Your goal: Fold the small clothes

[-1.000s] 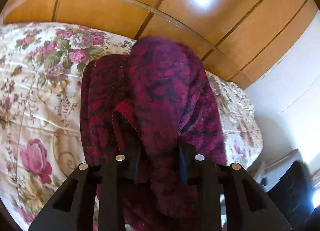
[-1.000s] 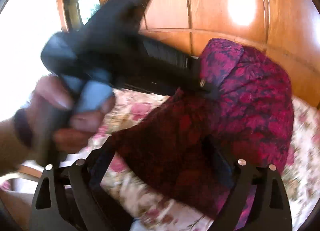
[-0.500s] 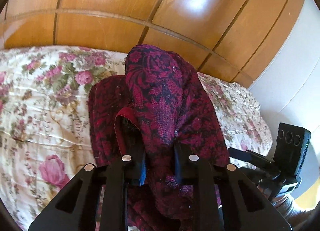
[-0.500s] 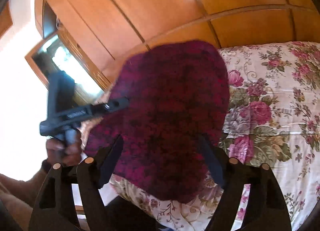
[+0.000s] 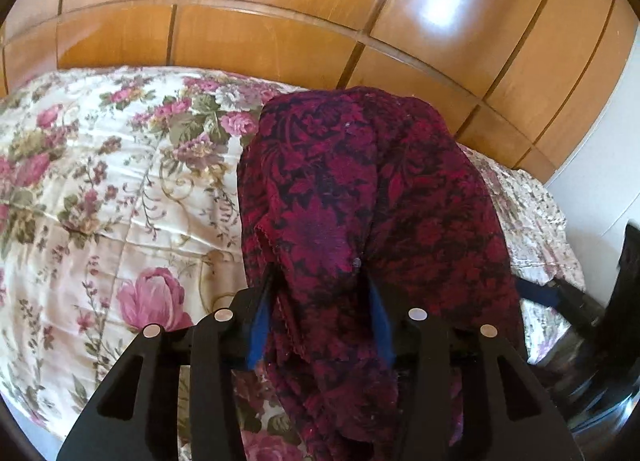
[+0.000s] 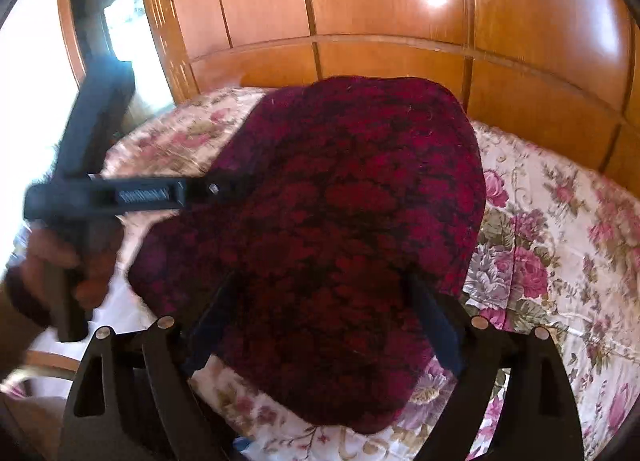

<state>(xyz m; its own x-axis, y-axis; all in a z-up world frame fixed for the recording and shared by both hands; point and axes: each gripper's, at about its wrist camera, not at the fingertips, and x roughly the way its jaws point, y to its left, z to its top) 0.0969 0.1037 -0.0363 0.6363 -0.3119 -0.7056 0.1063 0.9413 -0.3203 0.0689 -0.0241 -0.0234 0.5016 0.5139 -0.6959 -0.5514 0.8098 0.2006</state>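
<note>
Glossy wooden wardrobe [image 5: 280, 41] all across the back, roughly 9 through 3 in both wrist views, with bright glare patches up at 12.

Below that, a floral quilt [image 5: 100, 201] on the bed, filling 7 to 10 in the left view and 2 to 5 in the right one.

Then the actual job: a dark red patterned garment [image 5: 360, 201], bunched up over the quilt, dead centre in both views. Long axis straight from 6 to 12, rounded far end pointing at the wardrobe at 12, near end draped down over the tools at 6. Blocks a big chunk of quilt behind it and hides every fingertip.

Framed mirror [image 6: 116, 21] at 10 in the right view, blown out by light.

Left gripper [image 5: 320, 277]: jaws just been opening, now partway apart, blue pad faces showing, cloth hanging loose between them.

Right gripper [image 6: 320, 277]: jaws also just been opening, now spread wide, cloth filling the whole gap. Can't tell whether the pads actually press on it.

Hand [image 6: 52, 273] at 8 in the right view, blurry, wrapped round the left tool's handle.
</note>
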